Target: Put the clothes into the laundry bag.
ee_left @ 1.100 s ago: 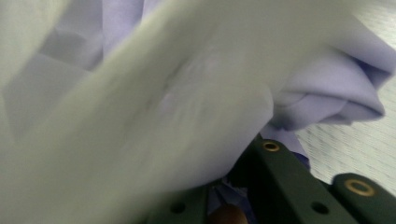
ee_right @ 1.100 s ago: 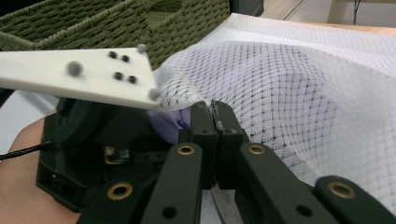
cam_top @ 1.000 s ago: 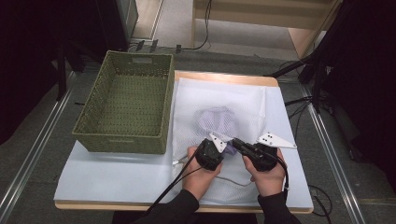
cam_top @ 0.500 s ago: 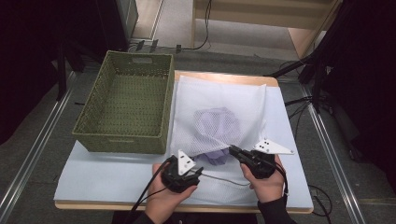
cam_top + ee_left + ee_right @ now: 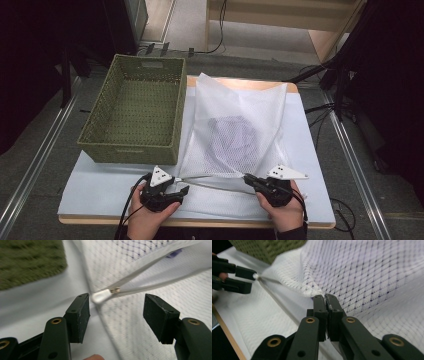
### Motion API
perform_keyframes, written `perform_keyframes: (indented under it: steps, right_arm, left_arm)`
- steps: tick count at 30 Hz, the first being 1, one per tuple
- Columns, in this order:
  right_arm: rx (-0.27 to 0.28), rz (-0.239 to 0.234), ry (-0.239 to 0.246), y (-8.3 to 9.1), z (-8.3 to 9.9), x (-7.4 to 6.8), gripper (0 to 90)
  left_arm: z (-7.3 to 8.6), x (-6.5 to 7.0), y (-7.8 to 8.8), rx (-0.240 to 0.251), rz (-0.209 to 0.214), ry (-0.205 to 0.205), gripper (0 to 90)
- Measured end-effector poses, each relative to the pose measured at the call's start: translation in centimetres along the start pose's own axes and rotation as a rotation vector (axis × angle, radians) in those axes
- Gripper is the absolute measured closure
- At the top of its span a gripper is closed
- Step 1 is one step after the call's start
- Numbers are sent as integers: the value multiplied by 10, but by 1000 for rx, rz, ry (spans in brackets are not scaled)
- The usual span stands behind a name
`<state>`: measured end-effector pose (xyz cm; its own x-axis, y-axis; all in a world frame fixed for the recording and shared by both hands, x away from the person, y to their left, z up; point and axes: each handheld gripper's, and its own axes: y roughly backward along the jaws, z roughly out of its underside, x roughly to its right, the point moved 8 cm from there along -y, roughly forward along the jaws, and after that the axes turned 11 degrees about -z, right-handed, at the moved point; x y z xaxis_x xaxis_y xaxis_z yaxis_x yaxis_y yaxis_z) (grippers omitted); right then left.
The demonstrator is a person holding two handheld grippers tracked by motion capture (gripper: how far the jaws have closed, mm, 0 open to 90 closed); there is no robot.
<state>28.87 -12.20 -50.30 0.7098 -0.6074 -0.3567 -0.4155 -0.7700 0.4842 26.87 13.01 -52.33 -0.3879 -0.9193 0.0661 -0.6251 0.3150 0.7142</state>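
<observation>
1. my left gripper (image 5: 181, 190) sits at the near edge of the table (image 5: 100, 195), jaws spread and just now widening — the white zipper pull (image 5: 101, 295) hangs loose in the gap by one pad, and nothing is pinched.
2. my right gripper (image 5: 248, 178) is near the same edge, further right, its jaws pressed nearly together on a fold of the white mesh laundry bag (image 5: 240, 110); they have just been easing apart a little, yet the mesh is bunched between the pads in the right gripper view.
3. between the two grippers the bag's open zipper (image 5: 212, 179) runs in two pale lines that meet at the pull.
4. the bag lies flat across the right half of the table — its near hem by my hands, its far end close to the table's far edge.
5. inside it, about mid-bag, a purple garment (image 5: 232, 137) shows through the mesh.
6. the green woven basket (image 5: 135, 115) stands on the left side, just beside the bag and reaching to the far side.
</observation>
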Motion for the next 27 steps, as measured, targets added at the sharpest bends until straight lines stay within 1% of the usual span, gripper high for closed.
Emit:
perform_keyframes:
  steps: [1,2,4,5,6,7,9,12,14,15,16,17,18,19,21,23,24,25,26,27]
  right_arm:
    - [-9,-2,-2,-2,2,0,784]
    - [-4,-4,8,-4,2,1,726]
    - [17,12,16,-5,0,0,608]
    - [28,17,23,-4,-2,-2,571]
    - [35,19,25,-4,-3,-4,552]
    - [45,22,34,-3,-5,-6,547]
    - [66,20,45,-1,-10,-13,538]
    - [89,37,62,1,-17,-22,534]
    - [107,45,73,1,-22,-27,532]
    - [109,47,76,0,-24,-30,533]
    - [111,47,75,0,-26,-34,558]
    - [108,38,71,-1,-27,-38,598]
    - [106,20,69,-4,-27,-44,618]
    - [96,-3,75,-8,-27,-51,635]
    - [63,-35,100,-19,-24,-63,660]
    - [27,-58,110,-33,-18,-71,666]
    - [13,-70,106,-40,-16,-74,666]
    - [2,-75,105,-46,-13,-76,666]
    - [-8,-81,103,-51,-12,-77,666]
    - [-17,-87,101,-56,-10,-79,666]
  left_arm:
    - [0,-1,0,-2,-10,-1,435]
    - [0,-2,0,-6,-4,1,472]
    - [0,-4,1,-10,5,6,576]
    - [1,-5,1,-11,10,9,614]
    - [1,-5,2,-12,23,11,660]
    - [1,-5,3,-6,34,13,685]
    - [1,-5,5,9,43,9,710]
    - [1,-6,8,31,56,12,748]
    - [-1,-8,10,50,73,31,788]
    - [-2,-9,11,61,70,36,805]
    - [-2,-10,12,74,46,20,809]
    - [-3,-11,13,86,23,0,820]
    - [-3,-12,13,95,17,-11,830]
    - [-3,-12,13,98,26,-7,836]
    - [-4,-12,13,95,53,15,851]
    - [-4,-13,13,99,66,28,854]
    - [-4,-14,14,109,76,35,852]
    - [-5,-15,16,120,81,37,834]
    - [-7,-16,18,131,70,46,779]
    - [-8,-18,19,139,63,53,699]
